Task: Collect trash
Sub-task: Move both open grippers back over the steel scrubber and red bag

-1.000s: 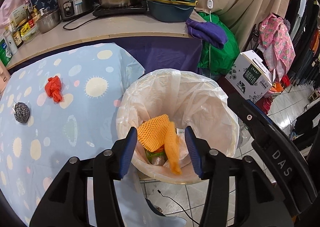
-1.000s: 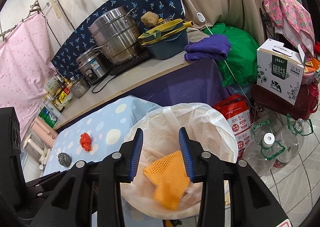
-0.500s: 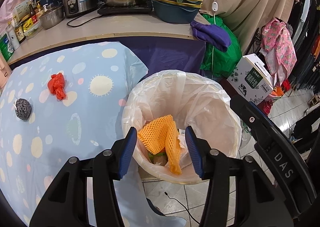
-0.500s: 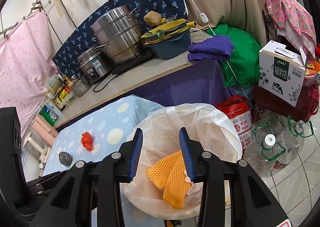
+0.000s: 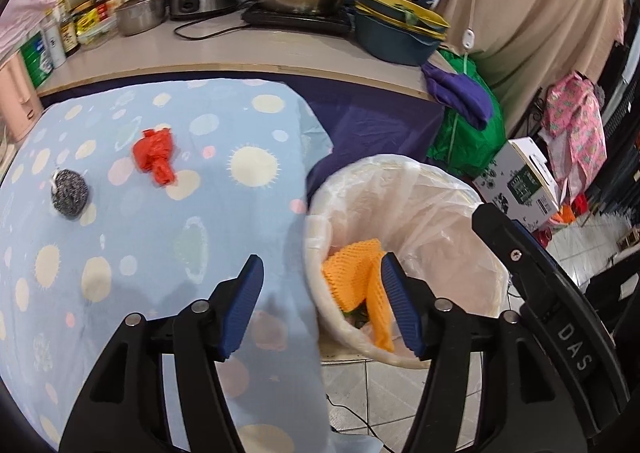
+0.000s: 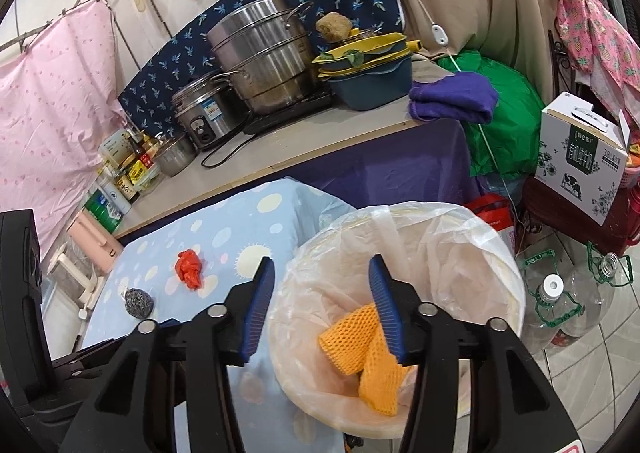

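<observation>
The crumpled red wrapper [image 5: 155,155] lies on the dotted blue tablecloth [image 5: 120,253], ahead and to the left of your left gripper [image 5: 322,301], its longer side running roughly away from you. The steel scourer [image 5: 69,193] sits just beside it, farther left. Your left gripper is spread wide and empty, straddling the table's edge and the rim of the lined bin [image 5: 400,357], where the orange foam net [image 5: 356,277] already rests. Your right gripper [image 6: 322,307], likewise spread and empty, hangs over the bin; the left appears nearer the wrapper, so a leftward, forward reach suits it.
</observation>
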`<state>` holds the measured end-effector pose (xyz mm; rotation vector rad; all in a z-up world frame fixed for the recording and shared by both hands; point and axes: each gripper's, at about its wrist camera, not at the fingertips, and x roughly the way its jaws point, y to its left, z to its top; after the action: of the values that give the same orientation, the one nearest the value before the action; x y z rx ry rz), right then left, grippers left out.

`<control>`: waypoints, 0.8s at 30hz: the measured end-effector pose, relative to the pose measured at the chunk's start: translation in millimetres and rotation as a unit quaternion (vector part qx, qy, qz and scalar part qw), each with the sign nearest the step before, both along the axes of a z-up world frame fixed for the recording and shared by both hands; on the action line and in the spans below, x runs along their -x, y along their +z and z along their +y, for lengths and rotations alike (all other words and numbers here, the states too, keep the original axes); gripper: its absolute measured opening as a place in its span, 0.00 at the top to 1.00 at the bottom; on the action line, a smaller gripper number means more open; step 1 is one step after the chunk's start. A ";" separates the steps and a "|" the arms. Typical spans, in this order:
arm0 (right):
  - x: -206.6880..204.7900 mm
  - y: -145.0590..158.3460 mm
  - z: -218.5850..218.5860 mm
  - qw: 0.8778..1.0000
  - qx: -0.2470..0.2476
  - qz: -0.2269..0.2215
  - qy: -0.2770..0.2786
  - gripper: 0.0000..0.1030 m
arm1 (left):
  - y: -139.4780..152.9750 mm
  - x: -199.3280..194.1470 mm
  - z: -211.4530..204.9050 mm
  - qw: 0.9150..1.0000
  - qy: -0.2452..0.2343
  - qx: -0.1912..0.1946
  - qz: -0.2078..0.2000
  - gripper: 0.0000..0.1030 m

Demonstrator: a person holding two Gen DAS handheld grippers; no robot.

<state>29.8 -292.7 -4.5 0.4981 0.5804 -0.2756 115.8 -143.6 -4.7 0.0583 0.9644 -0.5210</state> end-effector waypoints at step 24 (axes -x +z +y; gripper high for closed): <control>-178.8 -38.3 157.4 0.984 0.048 0.068 0.154 0.29 | -35.8 -122.4 222.3 0.970 0.240 0.021 0.028 0.17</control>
<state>208.6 -135.3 -42.9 0.2915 0.7645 -0.0415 238.3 78.7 -40.5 -0.2257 0.9817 -0.0966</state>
